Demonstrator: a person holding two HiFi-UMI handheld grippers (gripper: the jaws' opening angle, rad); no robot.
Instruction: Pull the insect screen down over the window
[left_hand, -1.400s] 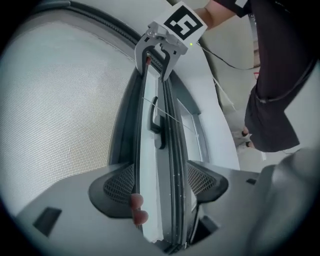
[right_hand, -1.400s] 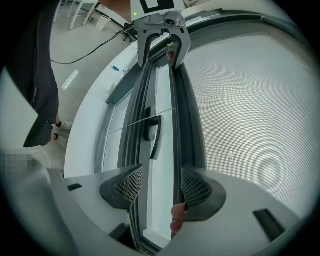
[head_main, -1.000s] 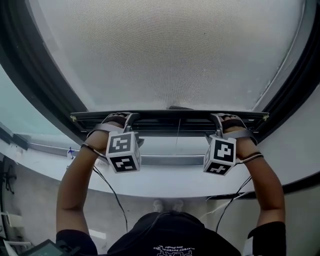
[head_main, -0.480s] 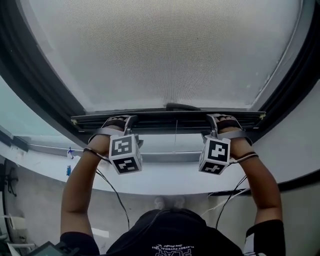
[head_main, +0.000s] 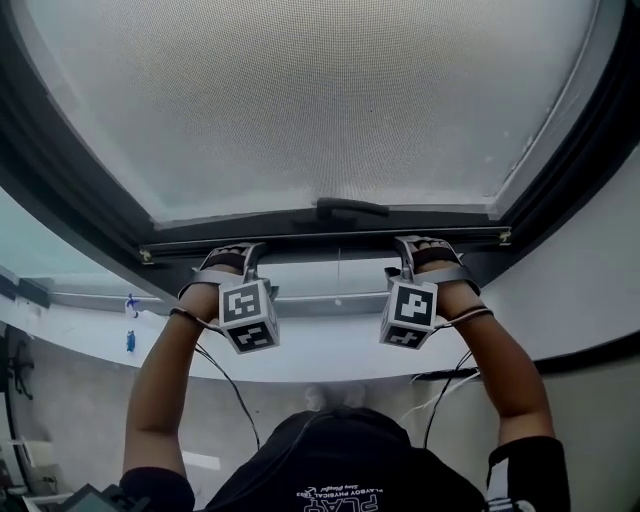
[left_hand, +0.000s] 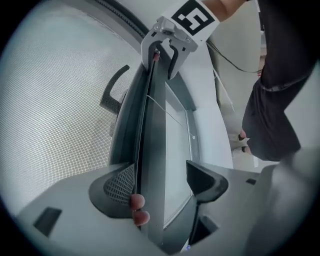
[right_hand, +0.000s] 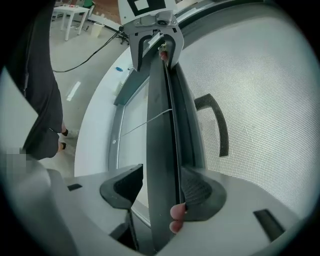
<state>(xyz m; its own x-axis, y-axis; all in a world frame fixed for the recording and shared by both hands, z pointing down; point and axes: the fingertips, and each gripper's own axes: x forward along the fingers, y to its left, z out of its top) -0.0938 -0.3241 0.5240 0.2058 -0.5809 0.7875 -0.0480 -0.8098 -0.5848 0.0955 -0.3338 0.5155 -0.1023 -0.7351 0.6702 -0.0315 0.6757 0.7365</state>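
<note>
Pulling step, I judge | bar (head_main: 320, 243) of screen (head_main: 320, 100) lies left-right through both claws | left claw (left_hand: 160, 182) open astride it | right claw (right_hand: 160, 192) closed on it | sill (head_main: 330, 303) below, apart

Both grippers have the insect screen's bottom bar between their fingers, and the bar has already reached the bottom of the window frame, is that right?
Not quite. The head view shows the bottom bar short of the lower frame, with a strip of uncovered glass between them. The rest holds: the left gripper and right gripper each have the bar between their fingers.
</note>
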